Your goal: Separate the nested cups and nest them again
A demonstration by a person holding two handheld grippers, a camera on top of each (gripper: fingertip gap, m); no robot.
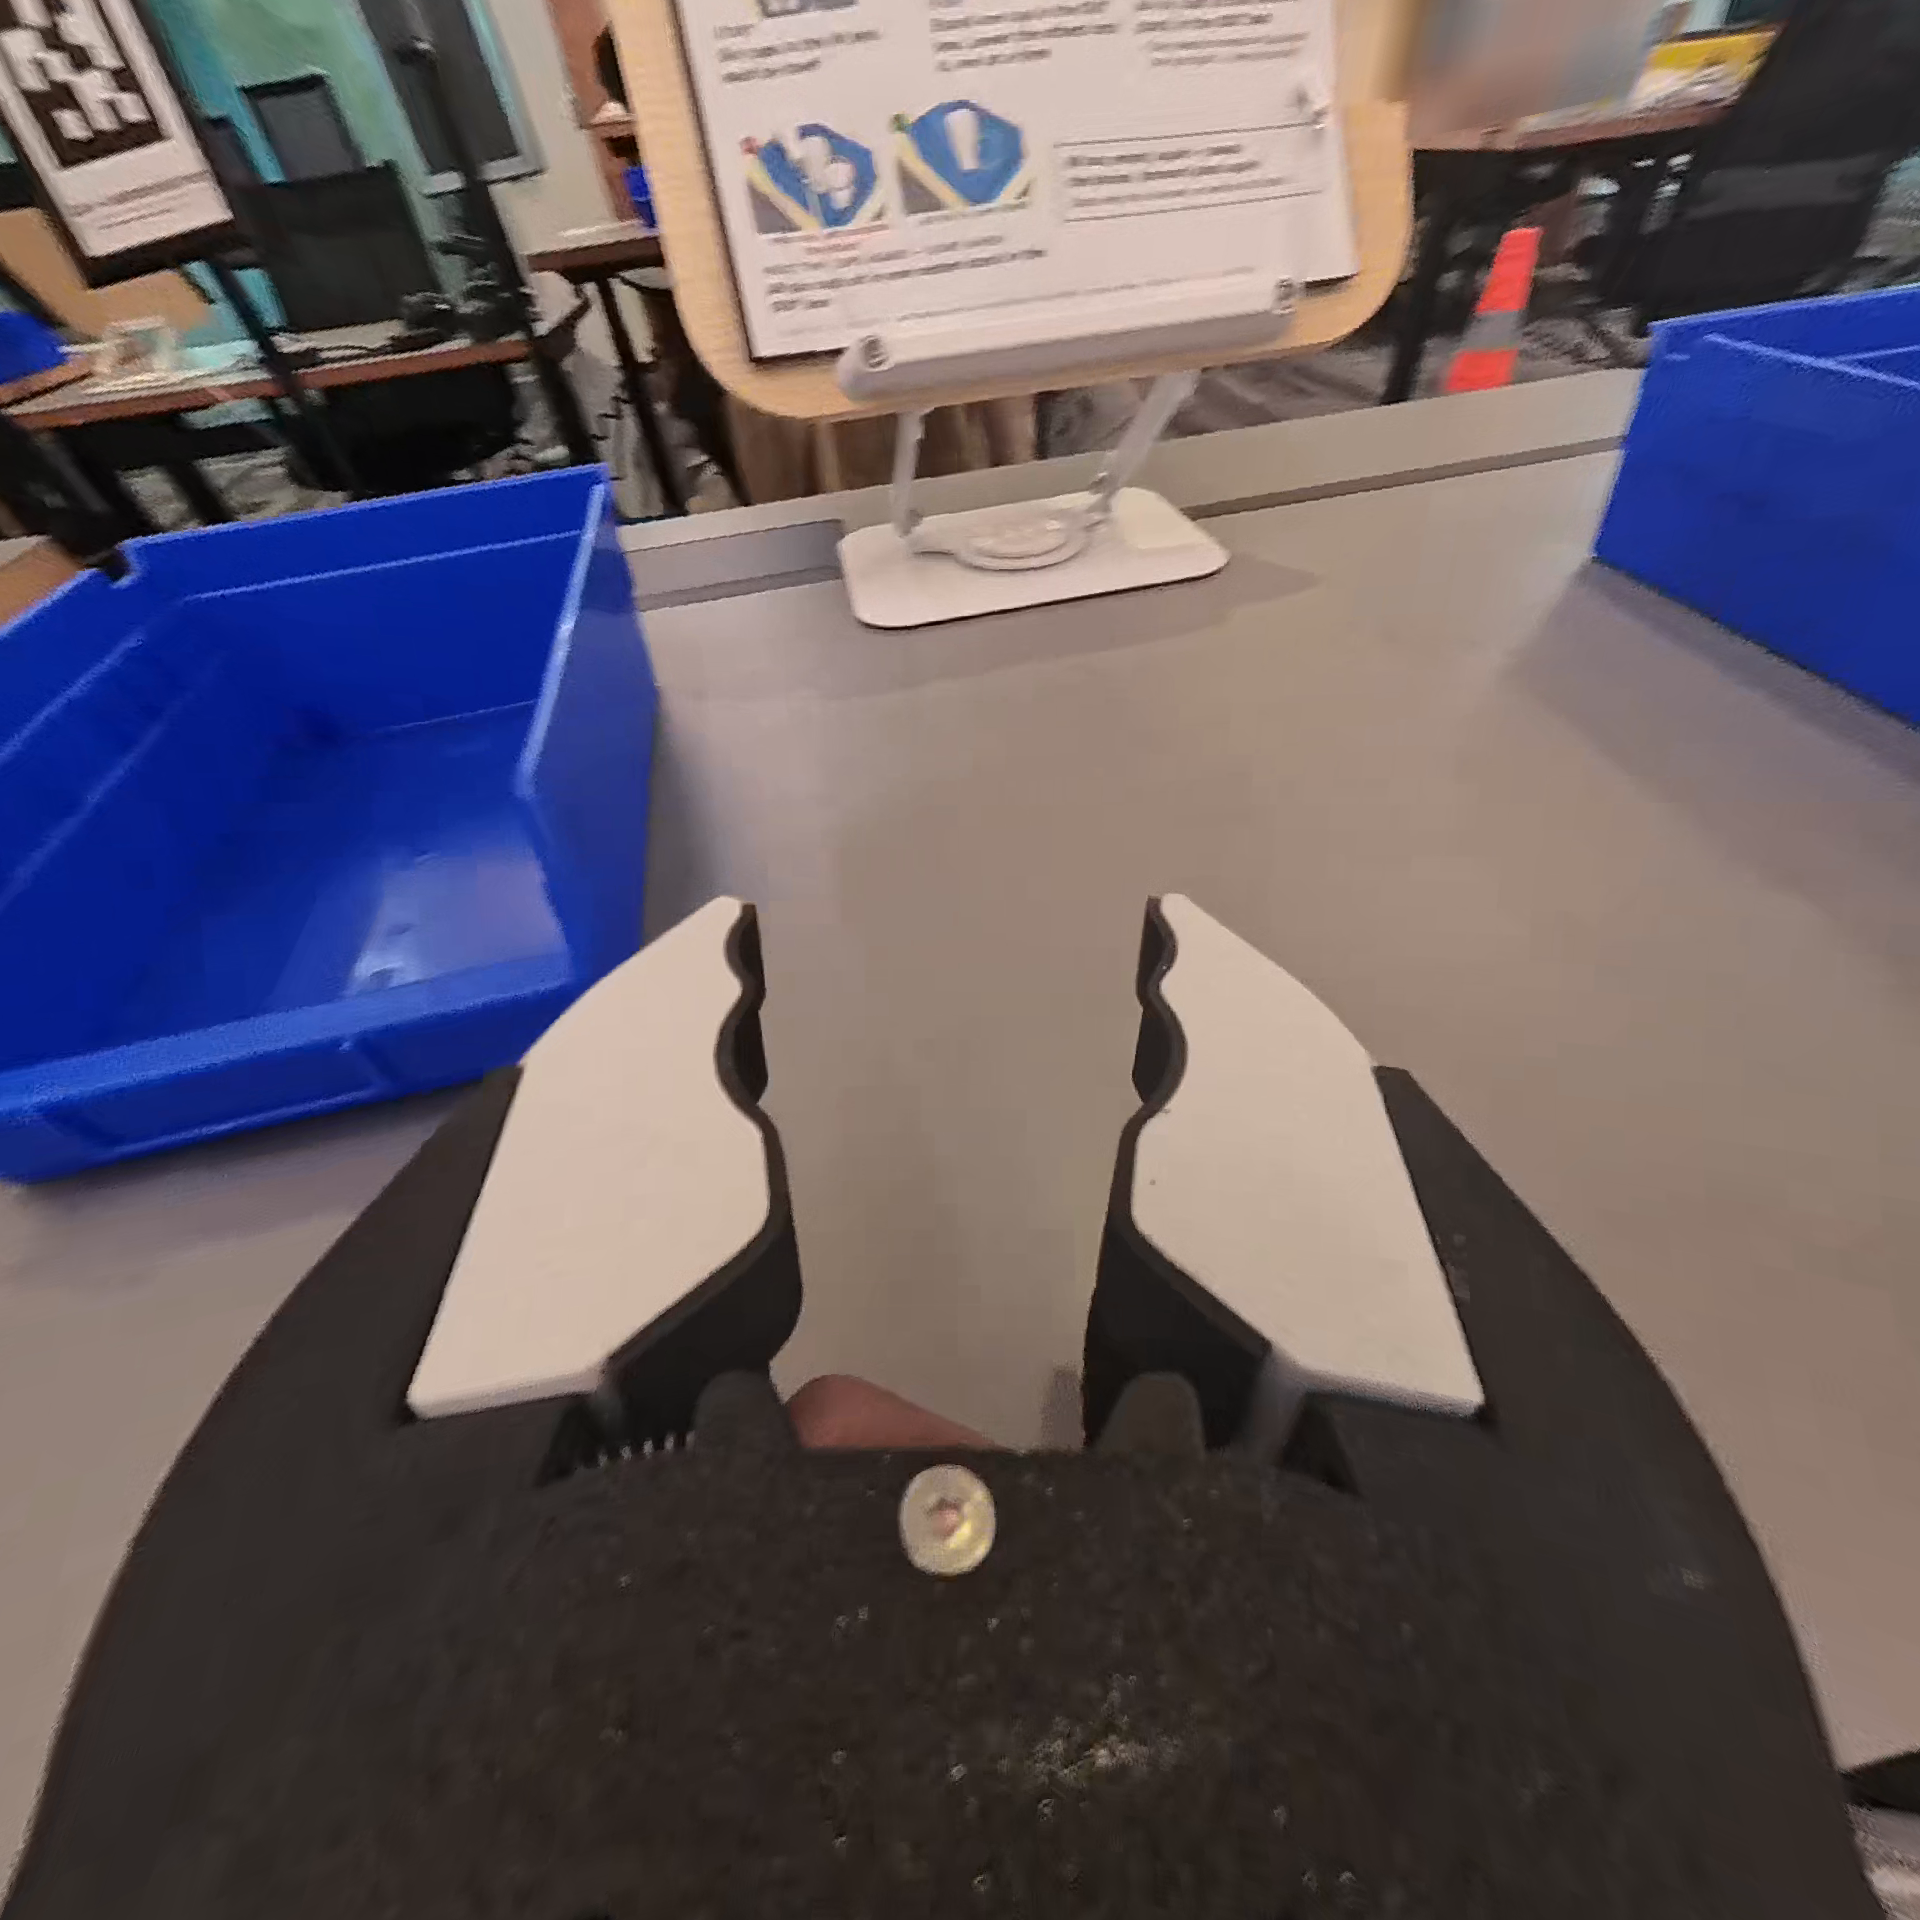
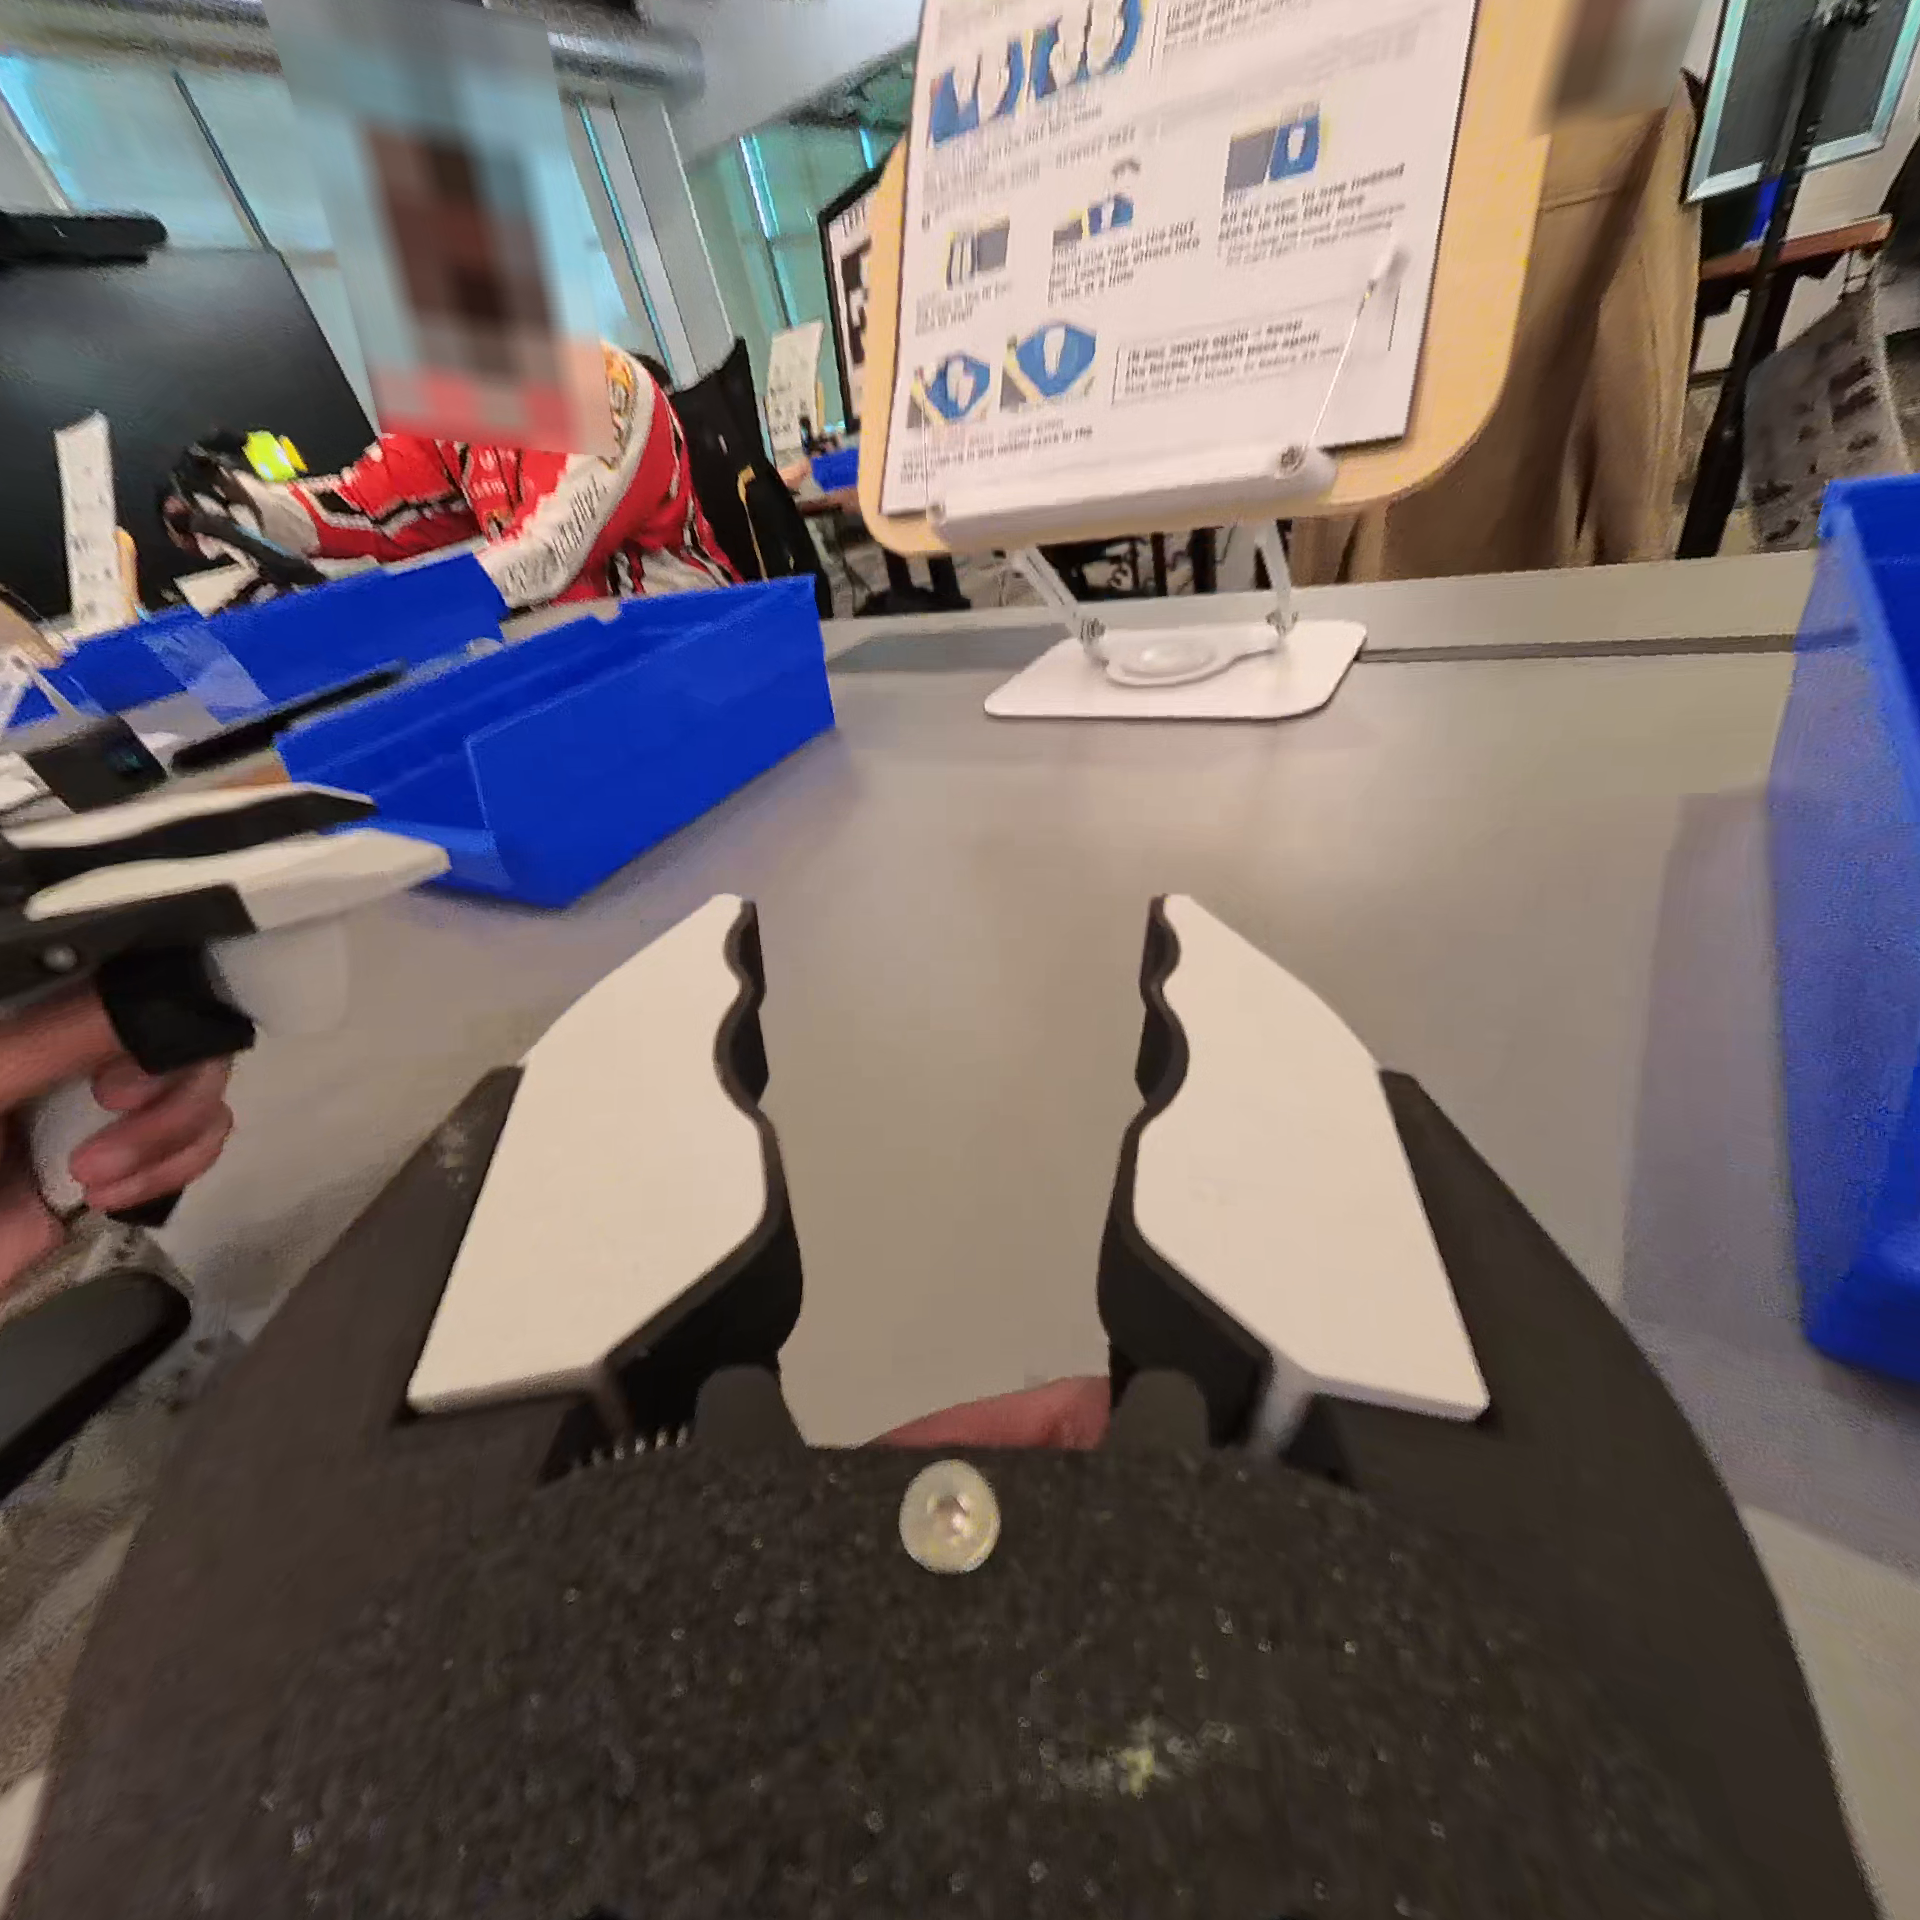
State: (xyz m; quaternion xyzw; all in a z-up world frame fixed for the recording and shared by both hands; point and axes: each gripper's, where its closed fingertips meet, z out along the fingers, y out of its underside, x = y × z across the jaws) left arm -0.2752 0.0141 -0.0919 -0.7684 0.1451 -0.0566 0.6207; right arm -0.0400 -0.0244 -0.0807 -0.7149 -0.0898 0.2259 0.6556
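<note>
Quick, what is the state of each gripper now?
Left gripper: open, holding nothing.
Right gripper: open, holding nothing.

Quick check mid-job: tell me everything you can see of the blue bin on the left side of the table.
The left blue bin is an open-topped rectangular tub of glossy, hard-looking blue plastic, with a lower front lip and a notch in its back rim. It sits upright and flat on the grey table, left of the white document stand. Its visible interior holds no cups, only a glare spot on the floor. Nothing touches it; the left claw is open beside it.
</note>
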